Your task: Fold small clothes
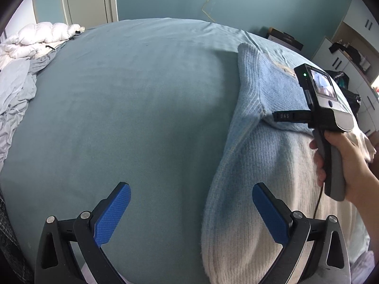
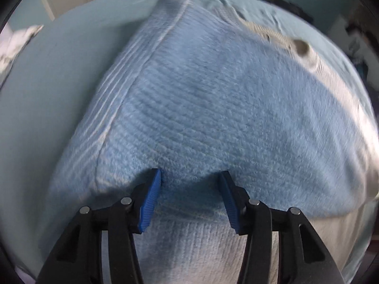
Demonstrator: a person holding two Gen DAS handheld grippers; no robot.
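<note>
Blue sweater (image 2: 213,108) lies lengthwise on the bed (image 1: 118,106), directly under the half-spread right gripper (image 2: 189,184); the wide-spread left gripper (image 1: 191,210) is empty beside it.

The bed (image 1: 132,99) is covered by a smooth teal sheet, lightly creased toward its far edge. A knitted sweater (image 1: 265,146), pale blue shading to cream, is laid flat on the right part of the bed, with a ribbed sleeve folded along its left side. At the far left corner a white puffy quilt (image 1: 45,34) is heaped on the sheet, and crumpled grey bedding (image 1: 16,90) is bunched just below it along the left edge.
</note>
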